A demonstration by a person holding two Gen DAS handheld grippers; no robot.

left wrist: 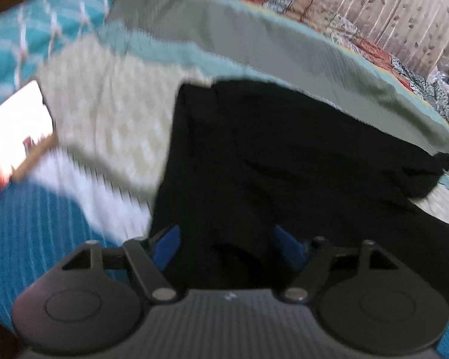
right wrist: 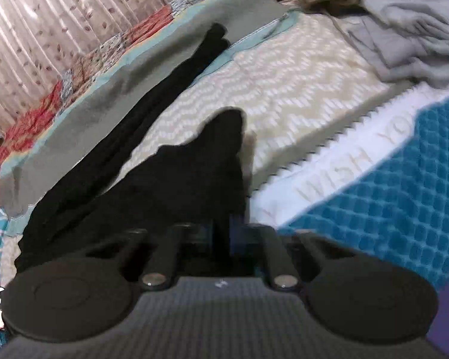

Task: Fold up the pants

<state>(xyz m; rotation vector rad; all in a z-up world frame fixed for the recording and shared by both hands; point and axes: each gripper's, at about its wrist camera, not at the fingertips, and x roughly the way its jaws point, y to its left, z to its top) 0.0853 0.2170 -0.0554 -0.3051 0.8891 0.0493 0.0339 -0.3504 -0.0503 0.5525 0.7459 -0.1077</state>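
One fold: black pants (right wrist: 110, 161) look doubled; more folds remain.
Left gripper (left wrist: 226, 243): fingers spread over cloth.
Right gripper (right wrist: 224, 236): fingers pinching pants.

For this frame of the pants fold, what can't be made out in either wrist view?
- Left wrist view: whether the left gripper touches the black pants; dark cloth and blur hide any contact.
- Right wrist view: whether the right gripper pinches the pants; its pads merge with black fabric.
- Right wrist view: the white towel's lettering, blurred and cut short.
- Left wrist view: the bright object at the left edge, overexposed.
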